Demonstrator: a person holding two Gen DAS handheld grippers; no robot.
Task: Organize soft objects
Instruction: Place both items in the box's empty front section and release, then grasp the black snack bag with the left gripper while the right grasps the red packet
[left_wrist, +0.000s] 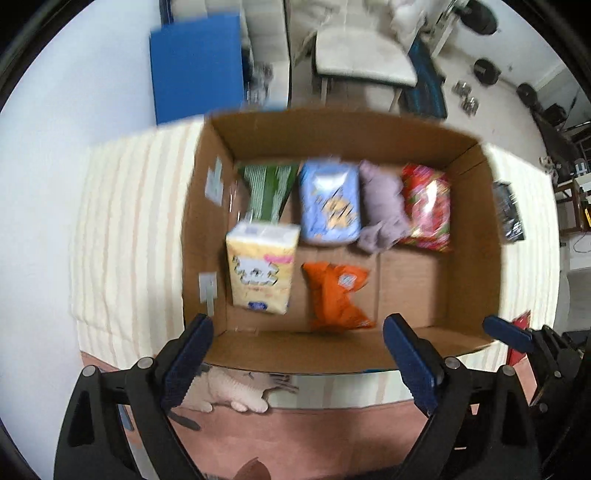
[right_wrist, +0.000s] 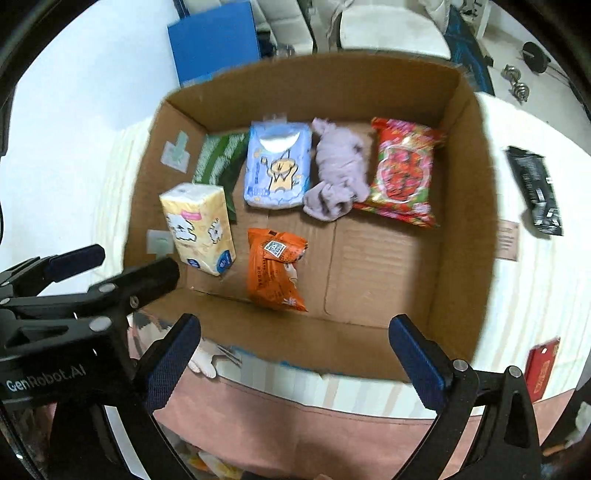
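Both our grippers, left (left_wrist: 295, 354) and right (right_wrist: 293, 354), hover with jaws wide and empty over the near rim of the cardboard box (right_wrist: 476, 229), while the black packet (right_wrist: 535, 192), lengthwise away from us, lies outside it nearest our right.

Right gripper (right_wrist: 295, 354) jaws wide apart, empty, above near edge of cardboard box (right_wrist: 465, 206). Inside: yellow tissue pack (right_wrist: 197, 229), orange packet (right_wrist: 275, 269), green striped cloth (right_wrist: 219, 157), blue pack (right_wrist: 277, 166), grey cloth (right_wrist: 338, 173), red snack bag (right_wrist: 404, 171). Black pouch (right_wrist: 535, 190) outside box, right. Left gripper (right_wrist: 110, 262) at left edge.
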